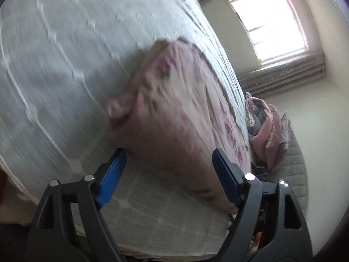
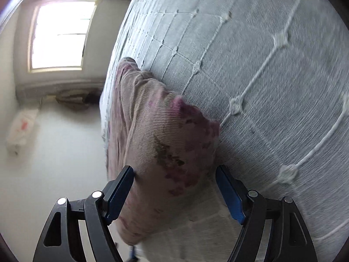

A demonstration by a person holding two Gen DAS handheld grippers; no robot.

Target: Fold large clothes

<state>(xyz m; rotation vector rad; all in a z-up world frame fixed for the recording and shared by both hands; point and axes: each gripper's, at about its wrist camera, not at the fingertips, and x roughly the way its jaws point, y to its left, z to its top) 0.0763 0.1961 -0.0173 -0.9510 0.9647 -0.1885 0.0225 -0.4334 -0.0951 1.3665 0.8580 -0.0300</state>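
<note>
A pink floral garment [image 1: 181,118] lies folded on the grey bedspread [image 1: 65,43], near the bed's edge. My left gripper [image 1: 169,152] is open, its blue pads apart on either side of the garment's near end. In the right wrist view the same garment [image 2: 165,144] lies on the bedspread [image 2: 261,65]. My right gripper [image 2: 174,170] is open, its pads spread around the garment's near end. Neither gripper pinches the cloth. Both views are tilted and motion-blurred.
A pile of pink and grey clothes [image 1: 264,128] lies beyond the garment, next to a quilted grey cushion [image 1: 292,174]. A bright window [image 1: 272,24] with a folded blind is in the wall; it also shows in the right wrist view [image 2: 61,35].
</note>
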